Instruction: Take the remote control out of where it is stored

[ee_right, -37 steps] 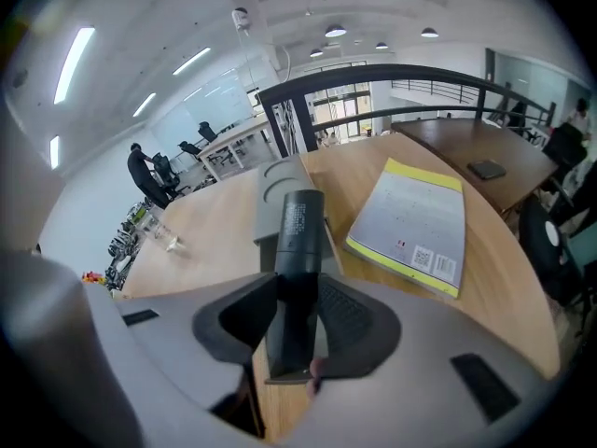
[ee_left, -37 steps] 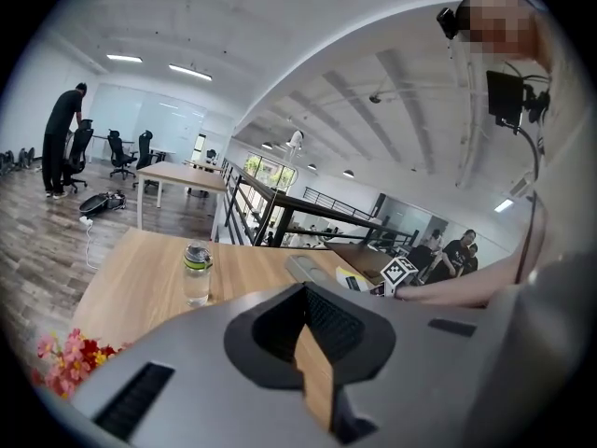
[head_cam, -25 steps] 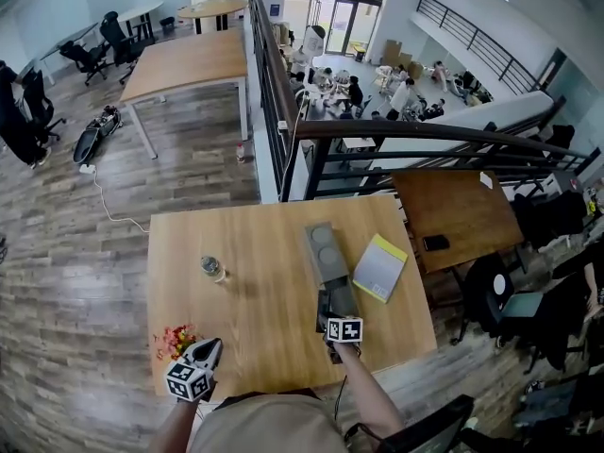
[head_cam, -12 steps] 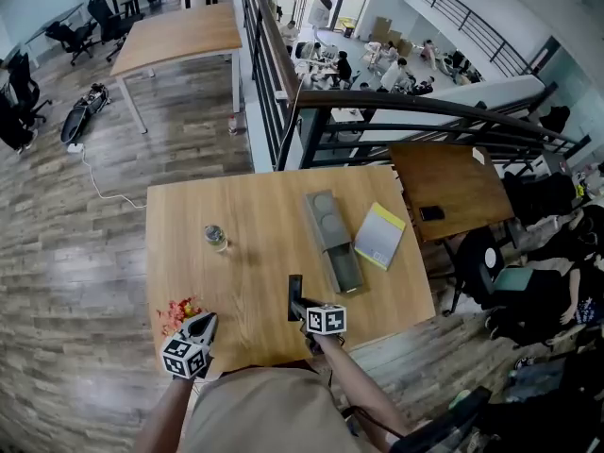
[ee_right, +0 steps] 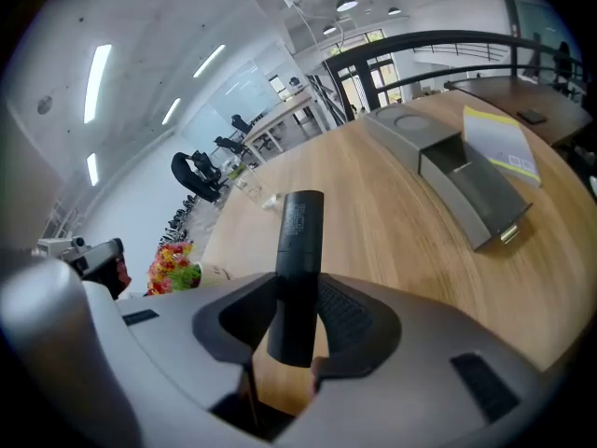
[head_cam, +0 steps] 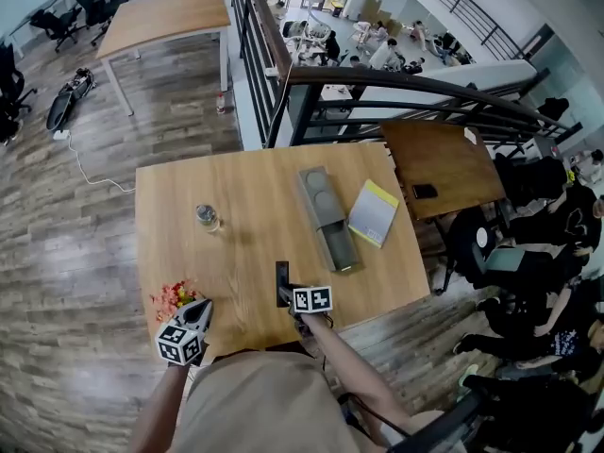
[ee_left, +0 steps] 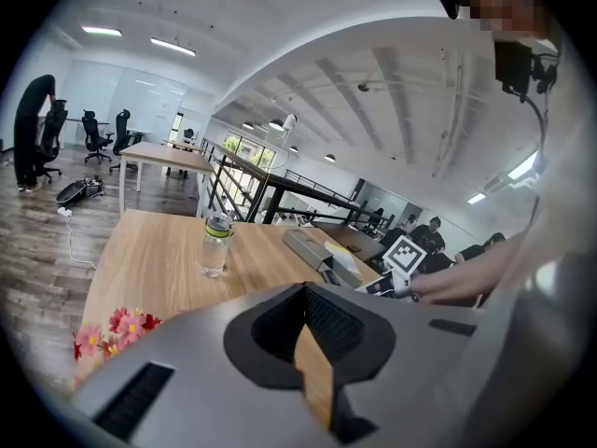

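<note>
- One remote control (head_cam: 281,284) is seen in the head view. It is held at its near end by the right gripper (head_cam: 289,296), low over the table (head_cam: 245,187) near the front edge. It is well apart from the open drawer box (head_cam: 327,217). The left gripper (head_cam: 200,310) is kept by the flowers (head_cam: 172,297) at the near left corner.
- In the left gripper view, the jaws of the left gripper (ee_left: 312,362) are seen brought together with nothing between them. A bottle (ee_left: 215,245) and the drawer box (ee_left: 317,248) are seen further off on the table.
- In the right gripper view, the right gripper (ee_right: 294,329) is seen clamped tight on the lower part of the remote control (ee_right: 298,241). Most of its length is left sticking out past the pads. The pulled-out tray of the drawer box (ee_right: 466,180) is seen empty.
- The remote control is judged to be light, stiff and smooth-sided.
- Held at the end like this, it could be swung or slid in the pads by a quick move. A hold nearer the middle, across the narrow sides, is judged steadier.
</note>
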Available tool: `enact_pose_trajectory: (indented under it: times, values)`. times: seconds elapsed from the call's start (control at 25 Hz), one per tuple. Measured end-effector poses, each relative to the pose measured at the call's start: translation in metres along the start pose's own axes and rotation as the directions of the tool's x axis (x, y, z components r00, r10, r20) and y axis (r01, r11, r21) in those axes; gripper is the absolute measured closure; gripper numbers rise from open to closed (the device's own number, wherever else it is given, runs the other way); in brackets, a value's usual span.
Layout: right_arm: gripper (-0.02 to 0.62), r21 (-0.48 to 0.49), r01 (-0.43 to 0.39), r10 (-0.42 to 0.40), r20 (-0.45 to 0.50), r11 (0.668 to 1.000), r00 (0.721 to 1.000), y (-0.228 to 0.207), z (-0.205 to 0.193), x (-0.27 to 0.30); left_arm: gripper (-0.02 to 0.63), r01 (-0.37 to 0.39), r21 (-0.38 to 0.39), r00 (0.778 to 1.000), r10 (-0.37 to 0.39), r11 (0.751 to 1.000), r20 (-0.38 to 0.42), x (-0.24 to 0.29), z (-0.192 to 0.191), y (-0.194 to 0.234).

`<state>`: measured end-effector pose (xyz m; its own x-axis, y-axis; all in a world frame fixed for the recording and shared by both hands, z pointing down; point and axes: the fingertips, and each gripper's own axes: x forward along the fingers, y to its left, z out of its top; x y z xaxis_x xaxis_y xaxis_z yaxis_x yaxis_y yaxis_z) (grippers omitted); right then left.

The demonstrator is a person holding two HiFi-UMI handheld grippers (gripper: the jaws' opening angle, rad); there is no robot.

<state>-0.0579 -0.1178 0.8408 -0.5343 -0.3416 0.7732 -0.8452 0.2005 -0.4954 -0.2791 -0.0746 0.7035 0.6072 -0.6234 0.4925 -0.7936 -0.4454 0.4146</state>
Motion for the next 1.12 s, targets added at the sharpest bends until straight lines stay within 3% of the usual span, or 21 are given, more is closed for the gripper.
enact_pose_trajectory:
  times: [0.28, 0.48, 0.68, 0.8, 0.92, 1.12]
  values:
    - [0.454, 0.090, 0.087, -0.073, -0.142, 0.992, 0.987, -0.051, -0.048, 0.066, 0.606, -0.030, 0.005, 0.999, 0.030, 1.000, -0.034, -0.016, -0.010, 0.006]
    - [0.454, 0.079, 0.097, -0.079, -0.199, 0.992, 0.977, -0.050, -0.055, 0.092, 0.606, -0.076, -0.014, 0.996, 0.076, 0.997, -0.048, -0.028, -0.012, 0.017]
    - [0.453, 0.088, 0.074, -0.052, -0.230, 0.993, 0.972, -0.058, -0.070, 0.100, 0.606, -0.062, -0.015, 0.996, 0.060, 0.998, -0.070, -0.020, -0.015, 0.007]
    - [0.379, 0.080, 0.042, -0.030, -0.140, 0.996, 0.990, -0.055, -0.055, 0.088, 0.606, -0.046, -0.010, 0.997, 0.045, 0.999, -0.066, -0.014, -0.011, 0.000]
    - [0.370, 0.104, 0.013, -0.014, 0.011, 0.995, 1.000, -0.050, -0.027, 0.057, 0.606, -0.025, -0.007, 0.998, 0.024, 1.000, -0.057, -0.006, -0.005, -0.005]
    - [0.371, 0.068, -0.048, 0.028, 0.267, 0.997, 0.963, -0.029, 0.024, -0.029, 0.606, 0.004, -0.018, 1.000, -0.004, 1.000, -0.002, -0.001, 0.015, -0.017]
